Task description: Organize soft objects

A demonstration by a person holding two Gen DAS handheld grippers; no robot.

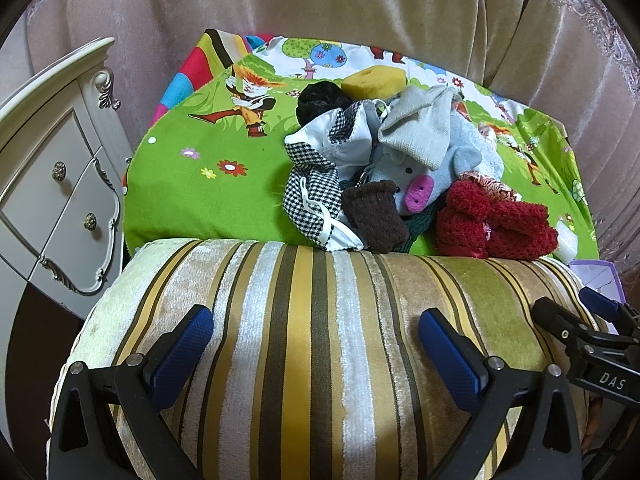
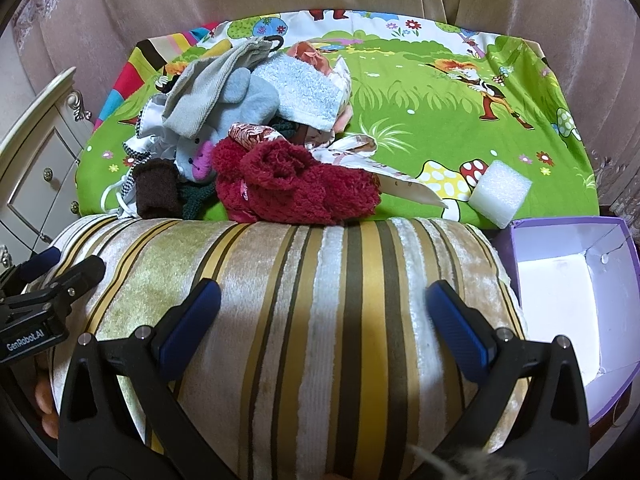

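Both my tools spread wide over the striped cushion, left tool, right tool, nothing gripped, soft pile at the sheet's near edge, purple box right.

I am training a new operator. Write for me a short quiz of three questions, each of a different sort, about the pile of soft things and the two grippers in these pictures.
1. True or false: the left gripper is shut on the red knitted piece.
2. Multiple choice: where does the white foam block lie? A) buried in the pile B) alone on the green cartoon sheet, to the right of the pile C) inside the purple box
3. Fill in: both grippers hover, jaws apart, over the striped ______.

Key: 1 false, since it is open and holds nothing; 2 B; 3 cushion. The right gripper is open too.
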